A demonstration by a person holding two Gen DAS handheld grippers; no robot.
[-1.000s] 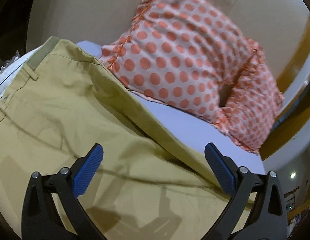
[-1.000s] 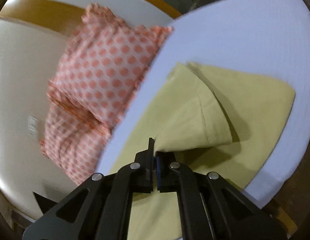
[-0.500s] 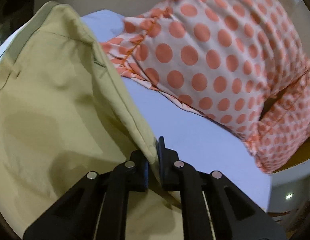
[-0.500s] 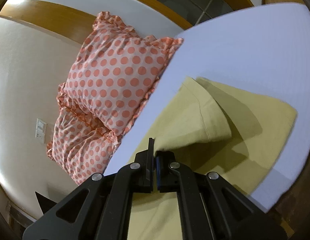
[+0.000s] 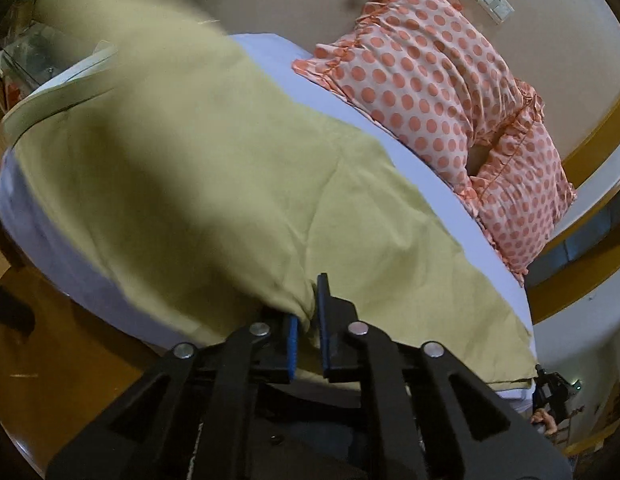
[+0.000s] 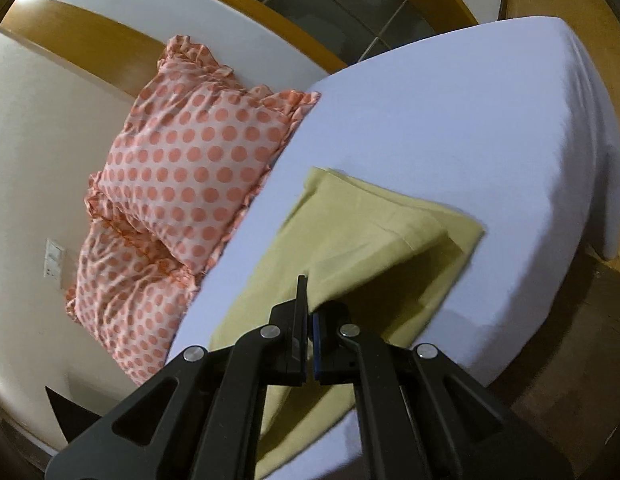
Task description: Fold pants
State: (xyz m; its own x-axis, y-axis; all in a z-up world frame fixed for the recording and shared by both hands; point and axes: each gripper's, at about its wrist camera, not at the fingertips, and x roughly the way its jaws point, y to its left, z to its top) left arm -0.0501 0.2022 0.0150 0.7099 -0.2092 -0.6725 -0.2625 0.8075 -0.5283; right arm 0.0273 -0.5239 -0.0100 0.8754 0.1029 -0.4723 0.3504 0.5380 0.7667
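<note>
Khaki-yellow pants (image 5: 214, 184) lie along the near side of a bed with a pale lavender sheet (image 5: 413, 168). My left gripper (image 5: 308, 320) is shut on a fold of the pants near the waist end and holds it lifted; the raised cloth is blurred at the upper left. My right gripper (image 6: 309, 312) is shut on the edge of the upper leg of the pants (image 6: 369, 236) and holds it raised above the lower leg near the hems. The right gripper also shows small at the far end in the left wrist view (image 5: 551, 396).
Two orange polka-dot pillows (image 6: 190, 168) lean against the cream wall at the head of the bed; they also show in the left wrist view (image 5: 441, 92). The sheet (image 6: 449, 120) is bare beyond the pants. A wooden floor (image 5: 50, 360) lies beside the bed.
My left gripper went from open to shut on the pants, then lifted the cloth up and back. My right gripper kept its hold and raised the upper leg higher above the bed.
</note>
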